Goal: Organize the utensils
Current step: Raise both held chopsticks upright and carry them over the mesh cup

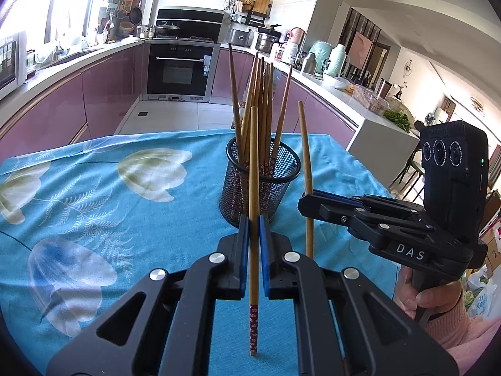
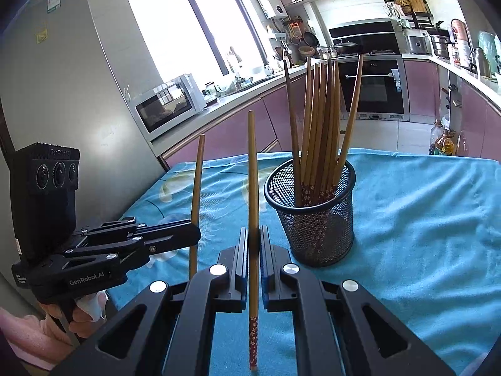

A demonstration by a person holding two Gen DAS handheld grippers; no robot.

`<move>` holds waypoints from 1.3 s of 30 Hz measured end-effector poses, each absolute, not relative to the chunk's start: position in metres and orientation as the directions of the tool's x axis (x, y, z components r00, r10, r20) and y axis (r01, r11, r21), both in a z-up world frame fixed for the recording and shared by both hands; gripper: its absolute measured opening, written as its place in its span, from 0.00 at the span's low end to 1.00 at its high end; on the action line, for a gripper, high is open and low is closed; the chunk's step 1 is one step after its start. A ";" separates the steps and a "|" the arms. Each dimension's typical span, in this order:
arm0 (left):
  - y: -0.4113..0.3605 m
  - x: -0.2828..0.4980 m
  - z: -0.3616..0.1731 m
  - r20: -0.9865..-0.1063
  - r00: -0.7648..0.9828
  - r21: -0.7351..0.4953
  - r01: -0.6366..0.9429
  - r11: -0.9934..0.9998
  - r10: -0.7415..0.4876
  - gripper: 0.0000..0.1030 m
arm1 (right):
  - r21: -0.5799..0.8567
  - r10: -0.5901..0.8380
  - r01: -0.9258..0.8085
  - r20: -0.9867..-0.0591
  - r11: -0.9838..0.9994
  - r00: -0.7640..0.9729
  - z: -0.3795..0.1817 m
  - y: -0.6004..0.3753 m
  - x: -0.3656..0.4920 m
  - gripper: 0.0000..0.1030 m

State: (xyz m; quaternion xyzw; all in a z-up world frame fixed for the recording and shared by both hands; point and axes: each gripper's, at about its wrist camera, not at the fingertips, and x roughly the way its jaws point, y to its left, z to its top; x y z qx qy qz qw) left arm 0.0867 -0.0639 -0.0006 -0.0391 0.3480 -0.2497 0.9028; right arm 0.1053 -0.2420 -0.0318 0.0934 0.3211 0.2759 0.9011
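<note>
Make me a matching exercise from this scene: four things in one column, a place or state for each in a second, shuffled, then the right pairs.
Things
1. left tool
2. mesh cup
3. tablecloth
4. microwave

Place or state
A. blue, spread over the table
B. on the counter beneath the window
C. shut on one upright chopstick
D. standing on the cloth, full of chopsticks

Pairs: 1-C, 2-D, 3-A, 4-B
</note>
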 end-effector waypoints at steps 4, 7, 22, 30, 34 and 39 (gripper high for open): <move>-0.064 0.087 0.000 -0.609 0.633 -0.244 0.424 0.872 -0.478 0.07 | 0.345 0.558 -0.439 -0.522 0.830 0.645 -0.030 -0.243 0.106 0.06; -0.064 0.087 0.000 -0.607 0.635 -0.244 0.424 0.872 -0.478 0.07 | 0.345 0.558 -0.439 -0.518 0.830 0.648 -0.029 -0.244 0.105 0.06; -0.065 0.087 0.010 -0.583 0.643 -0.259 0.433 0.863 -0.498 0.07 | 0.338 0.550 -0.435 -0.492 0.835 0.675 -0.017 -0.248 0.108 0.06; -0.063 0.089 0.020 -0.560 0.646 -0.273 0.447 0.852 -0.518 0.07 | 0.330 0.547 -0.437 -0.466 0.837 0.696 -0.005 -0.255 0.110 0.06; -0.062 0.089 0.026 -0.548 0.651 -0.278 0.451 0.848 -0.526 0.07 | 0.325 0.545 -0.438 -0.454 0.838 0.705 -0.001 -0.258 0.111 0.06; -0.060 0.090 0.034 -0.531 0.657 -0.288 0.454 0.843 -0.535 0.07 | 0.316 0.544 -0.443 -0.442 0.839 0.714 0.007 -0.259 0.114 0.06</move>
